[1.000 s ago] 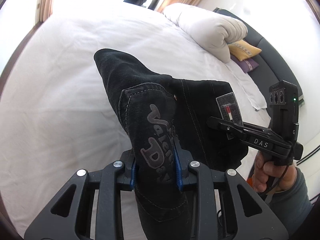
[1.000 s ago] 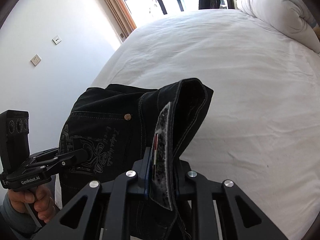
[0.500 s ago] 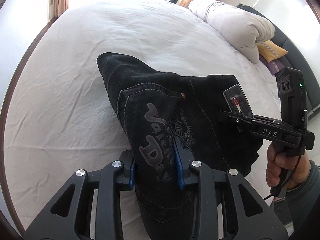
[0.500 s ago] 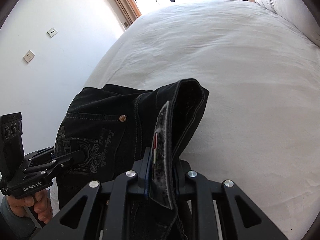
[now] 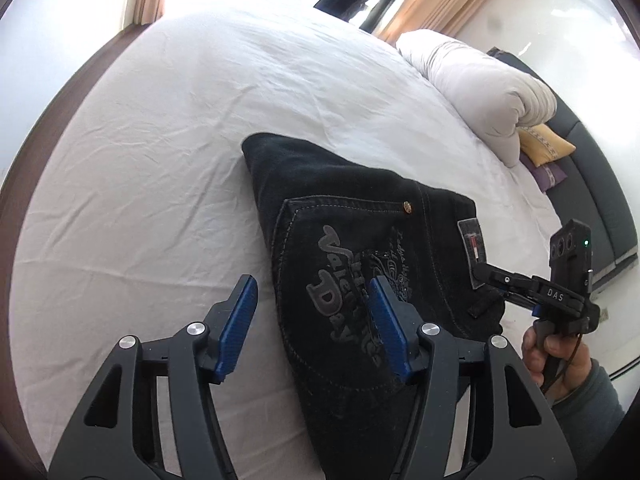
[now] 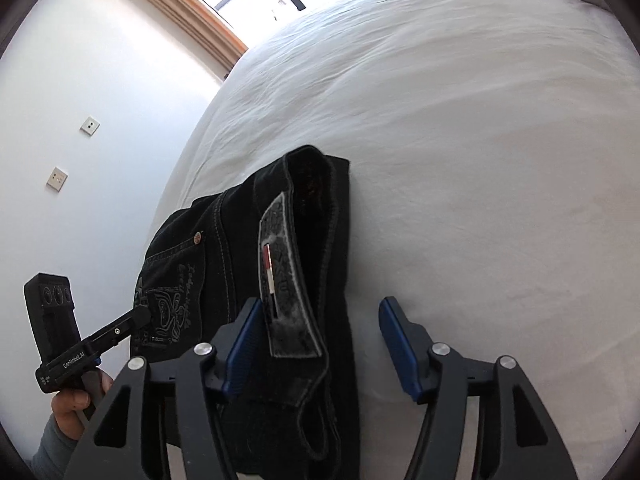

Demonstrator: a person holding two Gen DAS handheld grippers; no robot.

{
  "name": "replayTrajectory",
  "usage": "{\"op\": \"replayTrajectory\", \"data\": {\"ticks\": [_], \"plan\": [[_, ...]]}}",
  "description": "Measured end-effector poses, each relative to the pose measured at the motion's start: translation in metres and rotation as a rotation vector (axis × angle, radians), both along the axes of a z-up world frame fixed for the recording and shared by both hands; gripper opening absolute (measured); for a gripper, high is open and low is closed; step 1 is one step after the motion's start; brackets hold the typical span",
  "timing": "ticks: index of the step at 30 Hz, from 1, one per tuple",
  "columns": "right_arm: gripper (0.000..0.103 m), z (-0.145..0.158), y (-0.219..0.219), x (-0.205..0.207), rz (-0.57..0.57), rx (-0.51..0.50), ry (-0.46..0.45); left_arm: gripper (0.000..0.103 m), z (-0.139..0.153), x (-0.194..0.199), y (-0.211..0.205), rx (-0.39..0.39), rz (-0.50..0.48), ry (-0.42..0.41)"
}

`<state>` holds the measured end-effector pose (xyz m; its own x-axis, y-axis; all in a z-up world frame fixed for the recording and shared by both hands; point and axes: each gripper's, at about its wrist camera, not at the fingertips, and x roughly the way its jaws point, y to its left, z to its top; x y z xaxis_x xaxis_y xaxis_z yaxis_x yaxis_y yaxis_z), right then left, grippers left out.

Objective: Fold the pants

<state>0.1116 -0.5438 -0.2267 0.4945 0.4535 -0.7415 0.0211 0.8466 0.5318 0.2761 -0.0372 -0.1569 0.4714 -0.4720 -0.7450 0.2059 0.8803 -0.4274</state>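
Black folded pants (image 5: 360, 248) lie in a compact bundle on the white bed, back pocket with dark lettering facing up; they also show in the right wrist view (image 6: 256, 272), waistband patch up. My left gripper (image 5: 312, 308) is open, its blue pads on either side of the bundle's near left edge. My right gripper (image 6: 320, 328) is open over the waistband end, its left pad beside the patch. The right gripper also shows in the left wrist view (image 5: 486, 280), at the patch corner. The left gripper's tip shows in the right wrist view (image 6: 142, 314) at the pocket.
The white bed sheet (image 5: 160, 160) spreads far and left of the pants. A rolled white duvet (image 5: 480, 92) lies at the headboard with a yellow cushion (image 5: 544, 146) and a purple one. The bed's edge and a white wall (image 6: 80, 120) are at left.
Both grippers held the bundle pinched and raised; it has come down onto the bed and both grippers have opened and let go of it.
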Motion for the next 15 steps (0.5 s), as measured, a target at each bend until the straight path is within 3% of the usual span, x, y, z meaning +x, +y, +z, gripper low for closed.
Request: {"op": "replayTrajectory", "data": {"ticks": [2,7,12,13,15], "plan": [[0.068,0.004,-0.016,-0.016,-0.074,-0.021,0.008,0.072,0.019,-0.017,0.01,0.005,0.048,-0.055],[0.068,0.024,-0.037,-0.07,-0.215,-0.078,-0.008,0.087,0.086,-0.085,0.019,0.07,0.126,-0.294],[0.068,0.074,-0.028,-0.125,-0.297,-0.134,-0.182,0.096,0.161,-0.161,0.015,0.144,0.182,-0.592],[0.069,0.087,-0.025,-0.135,-0.313,-0.136,-0.226,0.103,0.178,-0.176,0.013,0.163,0.192,-0.657],[0.078,0.115,-0.019,-0.159,-0.355,-0.152,-0.326,0.103,0.209,-0.204,0.007,0.219,0.201,-0.761]]}}
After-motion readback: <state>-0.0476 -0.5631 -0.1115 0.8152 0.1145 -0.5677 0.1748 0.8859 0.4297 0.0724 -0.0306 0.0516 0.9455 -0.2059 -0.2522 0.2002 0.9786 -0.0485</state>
